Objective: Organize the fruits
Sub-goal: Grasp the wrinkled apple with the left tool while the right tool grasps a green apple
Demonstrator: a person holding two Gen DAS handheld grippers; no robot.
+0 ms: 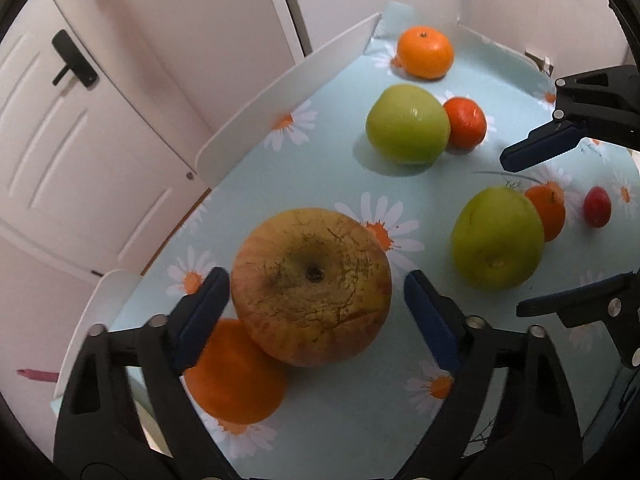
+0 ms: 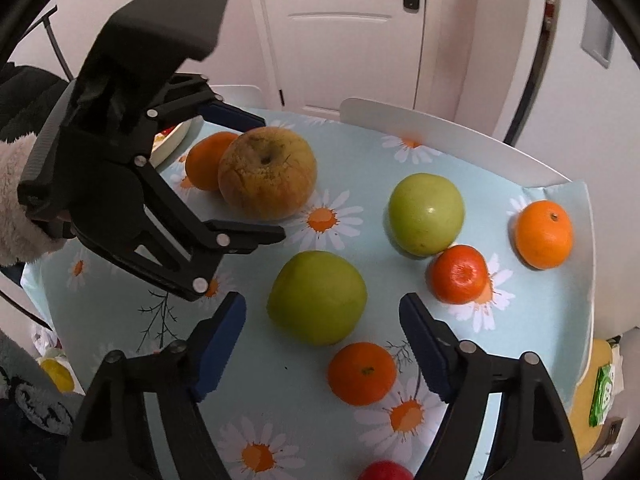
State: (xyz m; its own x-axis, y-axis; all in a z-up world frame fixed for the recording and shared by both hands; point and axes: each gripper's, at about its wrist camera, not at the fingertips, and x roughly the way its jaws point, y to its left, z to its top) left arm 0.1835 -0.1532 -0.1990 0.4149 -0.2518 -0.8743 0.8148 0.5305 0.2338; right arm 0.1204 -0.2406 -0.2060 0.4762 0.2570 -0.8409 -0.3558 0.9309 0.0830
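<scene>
A wrinkled brown-yellow apple (image 1: 312, 286) lies on the daisy tablecloth (image 1: 332, 176), between the fingers of my left gripper (image 1: 316, 308), which is open around it without touching. An orange (image 1: 234, 372) rests against the apple. Two green apples (image 1: 406, 124) (image 1: 496, 238), several small oranges (image 1: 426, 52) (image 1: 466, 122) (image 1: 546, 210) and a small red fruit (image 1: 597, 206) lie further out. My right gripper (image 2: 322, 344) is open, its fingers either side of a green apple (image 2: 318, 296) and a small orange (image 2: 362, 372). The left gripper (image 2: 256, 176) shows around the wrinkled apple (image 2: 268, 172).
White chair backs (image 1: 280, 108) (image 2: 452, 136) stand at the table's far edge. A white bowl (image 2: 172, 140) sits behind the left gripper. White doors (image 2: 344, 32) fill the background. A yellow stool with a green packet (image 2: 604, 392) stands off the table at the right.
</scene>
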